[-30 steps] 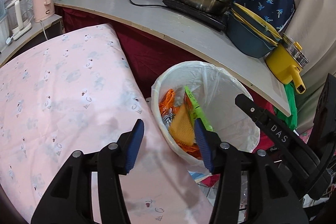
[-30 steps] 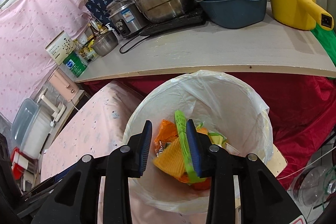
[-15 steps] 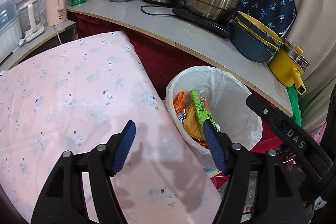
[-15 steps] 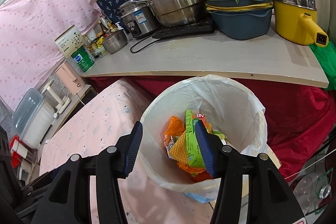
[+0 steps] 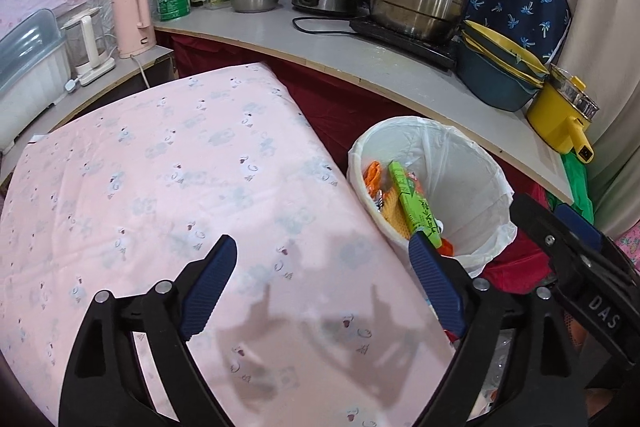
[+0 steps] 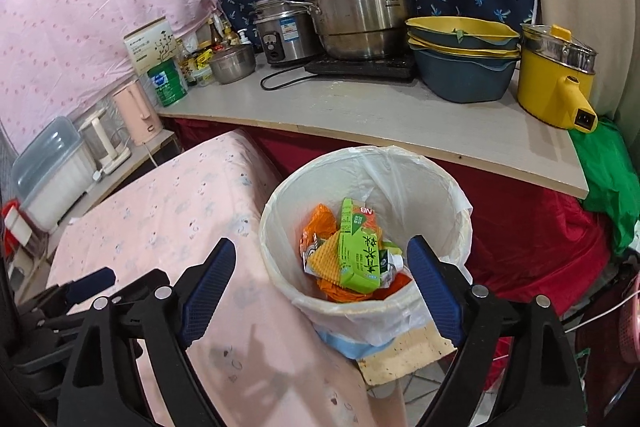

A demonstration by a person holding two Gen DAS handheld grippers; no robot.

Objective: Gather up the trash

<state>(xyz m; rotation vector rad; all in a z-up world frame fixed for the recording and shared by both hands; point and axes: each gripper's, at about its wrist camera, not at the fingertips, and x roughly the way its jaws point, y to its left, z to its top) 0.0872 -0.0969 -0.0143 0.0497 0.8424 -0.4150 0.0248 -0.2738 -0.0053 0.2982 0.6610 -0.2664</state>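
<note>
The green carton lay on orange wrappers inside the white-lined bin, beside the pink-covered bed and below the desk. Both the left hand-held gripper and right hand-held gripper had just been opening, wide and empty.

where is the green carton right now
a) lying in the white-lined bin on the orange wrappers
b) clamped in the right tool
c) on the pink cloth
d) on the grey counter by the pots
a: the green carton lies inside the bin on orange wrappers, touched by neither tool.
</note>
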